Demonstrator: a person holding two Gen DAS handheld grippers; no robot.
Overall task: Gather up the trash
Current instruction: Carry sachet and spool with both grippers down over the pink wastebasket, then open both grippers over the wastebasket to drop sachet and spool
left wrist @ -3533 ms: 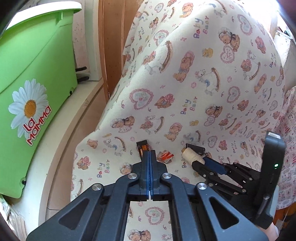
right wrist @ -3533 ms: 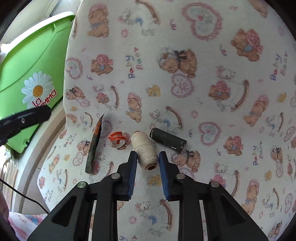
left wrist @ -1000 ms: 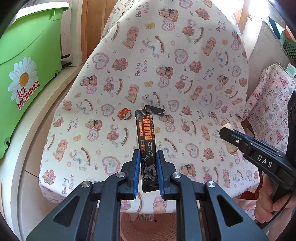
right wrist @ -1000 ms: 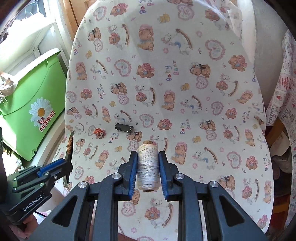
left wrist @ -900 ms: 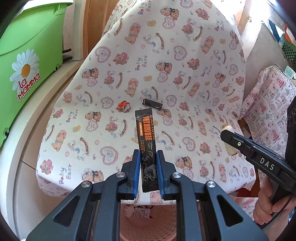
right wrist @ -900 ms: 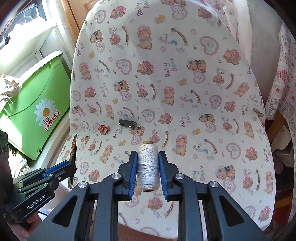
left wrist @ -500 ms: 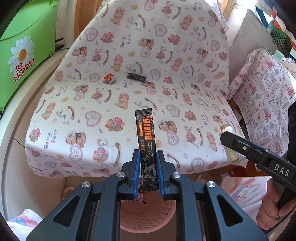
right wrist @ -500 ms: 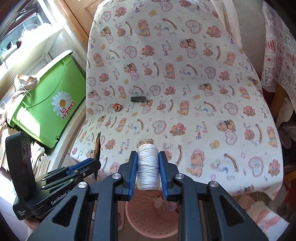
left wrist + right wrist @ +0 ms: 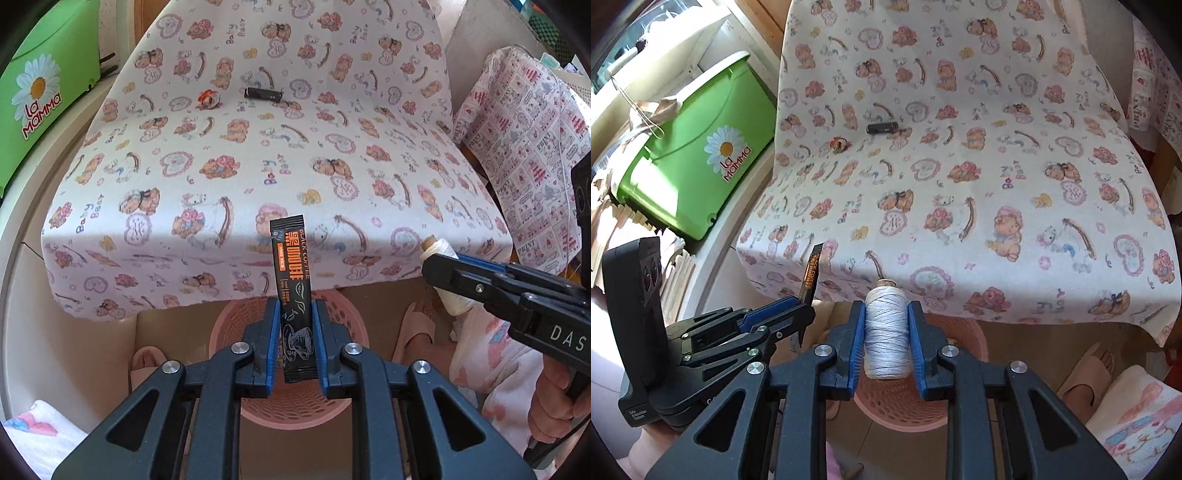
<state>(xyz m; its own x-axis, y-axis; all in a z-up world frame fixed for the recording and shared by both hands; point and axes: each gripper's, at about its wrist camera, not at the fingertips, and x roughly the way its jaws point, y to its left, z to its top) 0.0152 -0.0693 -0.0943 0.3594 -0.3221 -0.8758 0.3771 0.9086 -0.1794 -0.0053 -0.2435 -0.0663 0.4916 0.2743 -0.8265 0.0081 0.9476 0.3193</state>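
Here the left gripper (image 9: 294,345) pinches a black coffee sachet (image 9: 293,295) upright over the pink basket (image 9: 255,406). Beside it, the right gripper (image 9: 886,345) clamps a spool of thread (image 9: 886,332) above that same basket, just off the chair cover's (image 9: 960,184) front edge.

The left claw (image 9: 294,343) holds a coffee packet (image 9: 291,280) upright, over the basket (image 9: 343,314) on the floor. The right claw (image 9: 886,339) holds a thread spool (image 9: 886,332) over that basket too. The basket stands before the covered seat (image 9: 258,166). Far back on the seat lie a small tube (image 9: 263,93) and, left of it, a crumpled wrapper (image 9: 209,98). A big bin (image 9: 698,162) stands left of the seat.
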